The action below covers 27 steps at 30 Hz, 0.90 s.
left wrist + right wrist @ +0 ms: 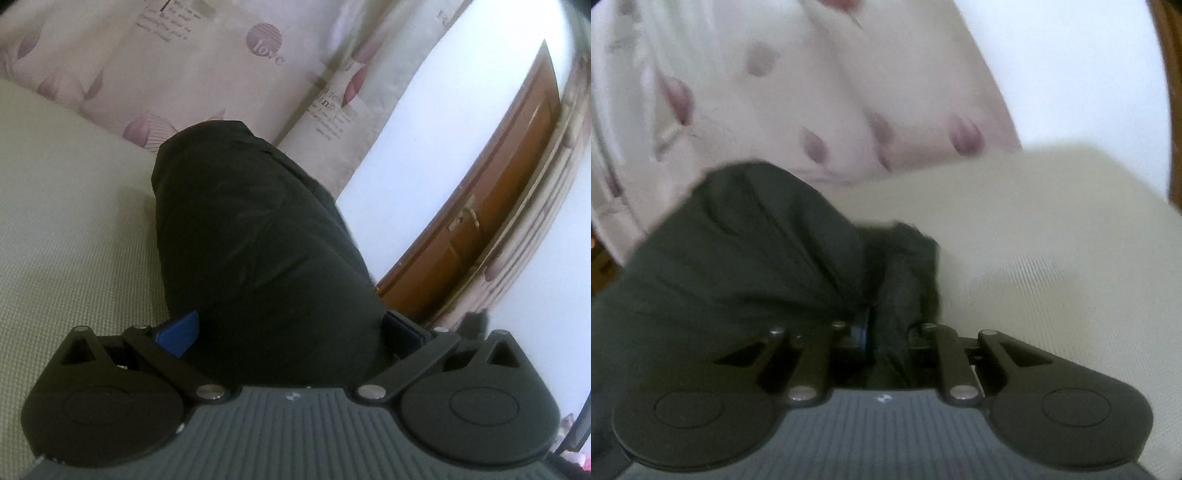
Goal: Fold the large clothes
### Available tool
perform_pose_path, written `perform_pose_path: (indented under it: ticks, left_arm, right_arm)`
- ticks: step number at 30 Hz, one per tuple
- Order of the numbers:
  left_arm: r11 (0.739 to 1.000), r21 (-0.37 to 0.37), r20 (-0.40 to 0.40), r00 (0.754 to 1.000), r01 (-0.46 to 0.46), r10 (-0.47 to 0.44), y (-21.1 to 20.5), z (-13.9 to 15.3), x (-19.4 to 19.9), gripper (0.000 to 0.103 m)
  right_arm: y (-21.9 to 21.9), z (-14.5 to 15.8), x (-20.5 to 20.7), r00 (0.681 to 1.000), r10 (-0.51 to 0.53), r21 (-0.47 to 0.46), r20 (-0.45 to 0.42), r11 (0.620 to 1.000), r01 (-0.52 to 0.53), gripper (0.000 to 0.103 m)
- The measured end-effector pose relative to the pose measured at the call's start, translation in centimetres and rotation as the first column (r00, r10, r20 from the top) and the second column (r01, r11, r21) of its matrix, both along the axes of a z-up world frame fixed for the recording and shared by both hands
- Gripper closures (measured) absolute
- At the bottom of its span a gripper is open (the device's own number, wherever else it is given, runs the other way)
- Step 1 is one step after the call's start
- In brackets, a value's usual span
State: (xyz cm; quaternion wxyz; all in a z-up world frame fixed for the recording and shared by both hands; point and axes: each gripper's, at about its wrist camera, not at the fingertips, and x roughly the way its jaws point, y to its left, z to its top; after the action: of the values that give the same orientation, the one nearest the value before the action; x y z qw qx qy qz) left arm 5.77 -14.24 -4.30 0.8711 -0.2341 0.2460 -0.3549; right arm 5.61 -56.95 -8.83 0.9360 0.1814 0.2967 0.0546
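On the pale green mattress (66, 206), directly ahead of both claws, we find the dark garment (258, 229). From the left gripper (284, 332) its long axis runs forward and away toward the floral bedding (155, 62). This claw stands wide, blue pads on either side of the bunched cloth; we cannot tell whether they press it. The right gripper (882, 332) is drawn nearly closed, pinching a gathered fold of the garment (738, 251), the bulk lying to its left. We judge the right hand better placed to lead the fold. Open mattress (1052, 236) lies to its right. In the left view, the bed edge sits right of the garment, with the door (491, 177) beyond.
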Motion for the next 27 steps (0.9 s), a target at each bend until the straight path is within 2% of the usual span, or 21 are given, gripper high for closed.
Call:
perform_pose_path:
  ticks: [3, 5, 6, 9, 11, 16, 21, 24, 27]
  left_arm:
    - [1.0, -0.001, -0.015, 1.0, 0.01, -0.01, 0.5, -0.2, 0.2, 0.0]
    - [1.0, -0.012, -0.039, 0.999, 0.004, -0.005, 1.1, -0.3, 0.5, 0.0]
    - [1.0, -0.016, -0.042, 0.999, -0.004, 0.003, 1.4, -0.2, 0.8, 0.0]
    - [0.999, 0.006, -0.016, 0.999, -0.034, 0.034, 2.7, 0.0, 0.8, 0.0]
    - [0.997, 0.012, -0.004, 0.997, -0.07, 0.071, 4.1, 0.1, 0.7, 0.0]
    - [0.992, 0.02, 0.008, 0.992, -0.128, 0.128, 8.4, 0.0, 0.2, 0.0]
    - [0.984, 0.048, 0.04, 0.985, -0.171, 0.17, 11.1, 0.5, -0.7, 0.0]
    - [0.985, 0.049, 0.049, 0.986, -0.163, 0.161, 11.4, 0.8, -1.1, 0.0]
    - [0.988, 0.061, 0.058, 0.989, -0.14, 0.136, 10.7, 1.0, -1.5, 0.0]
  right_arm:
    - [-0.3, -1.8, 0.2, 0.999, -0.034, 0.118, -0.028, 0.992, 0.037, 0.087]
    - [0.4, -1.5, 0.3, 0.999, -0.037, 0.089, -0.039, 0.995, 0.04, 0.087]
    - [0.7, -1.5, 0.4, 0.998, -0.043, 0.104, -0.051, 0.993, 0.048, 0.087]
    - [2.2, -1.5, 0.8, 0.997, -0.036, 0.154, -0.073, 0.987, 0.047, 0.087]
    - [3.6, -2.0, 0.7, 0.996, -0.019, 0.219, -0.083, 0.975, 0.037, 0.087]
    - [7.4, -2.9, 0.8, 0.997, 0.031, 0.321, -0.074, 0.947, -0.006, 0.087]
    - [10.2, -1.7, 1.3, 0.994, 0.092, 0.284, -0.057, 0.956, -0.072, 0.086]
    - [9.1, -0.1, 1.3, 0.997, 0.065, 0.277, -0.048, 0.96, -0.049, 0.085]
    - [7.6, 1.7, 1.2, 0.999, 0.023, 0.266, -0.043, 0.964, -0.011, 0.075]
